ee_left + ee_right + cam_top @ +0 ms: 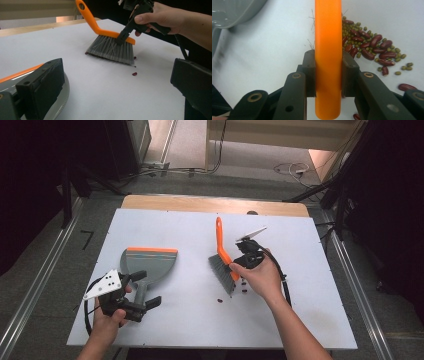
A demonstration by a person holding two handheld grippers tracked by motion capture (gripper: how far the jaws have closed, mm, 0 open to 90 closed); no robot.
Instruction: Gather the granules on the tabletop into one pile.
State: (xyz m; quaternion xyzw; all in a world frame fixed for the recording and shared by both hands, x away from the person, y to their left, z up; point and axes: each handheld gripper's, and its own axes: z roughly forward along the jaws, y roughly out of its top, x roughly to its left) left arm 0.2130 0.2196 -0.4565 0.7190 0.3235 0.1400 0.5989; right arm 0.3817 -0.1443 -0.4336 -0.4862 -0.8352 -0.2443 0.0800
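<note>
Right tool [328, 75] clamps orange brush [223, 257] mid-counter [300, 320]; its view reveals bean pile [372, 47] hidden from above. Left tool [131, 292], wide, straddles dustpan [150, 265] handle.

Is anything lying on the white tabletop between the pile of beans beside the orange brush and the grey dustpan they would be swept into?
Nothing visible does. The red and green beans lie beside the orange-backed, grey-bristled brush, which the right gripper clamps. From there to the grey dustpan with the orange lip, the white tabletop is bare.
</note>
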